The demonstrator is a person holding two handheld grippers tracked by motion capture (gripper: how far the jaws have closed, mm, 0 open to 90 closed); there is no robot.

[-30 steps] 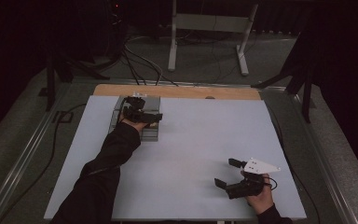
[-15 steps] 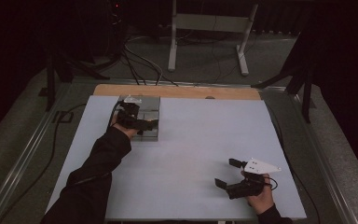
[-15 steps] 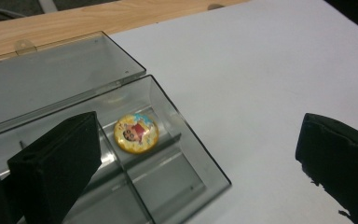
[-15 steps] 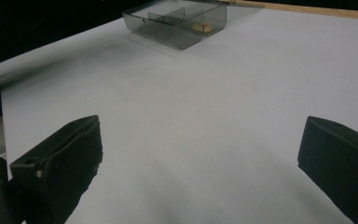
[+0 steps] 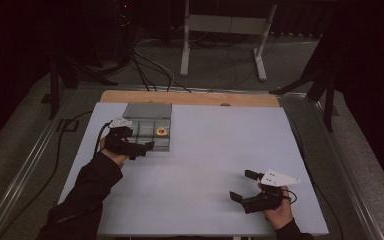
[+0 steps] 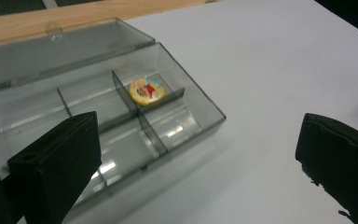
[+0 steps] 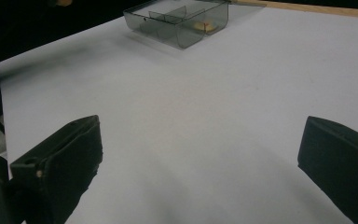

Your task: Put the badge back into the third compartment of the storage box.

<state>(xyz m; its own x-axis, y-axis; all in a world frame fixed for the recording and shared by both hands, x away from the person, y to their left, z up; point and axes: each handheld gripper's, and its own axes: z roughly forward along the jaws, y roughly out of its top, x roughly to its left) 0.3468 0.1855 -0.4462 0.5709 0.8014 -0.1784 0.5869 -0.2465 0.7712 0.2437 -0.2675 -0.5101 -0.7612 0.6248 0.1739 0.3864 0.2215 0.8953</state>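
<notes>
Both grippers' fingers wide apart, empty: left gripper (image 5: 141,147) beside compartment box (image 5: 150,131), right gripper (image 5: 243,186) low over table (image 5: 215,150).

- Smoky see-through glossy plastic box (image 6: 121,116), lid open
- Matt, smooth pale table sheet (image 5: 220,150)
- Bare wood strip (image 5: 190,98) at far edge
- Matt black jaw pads
</notes>
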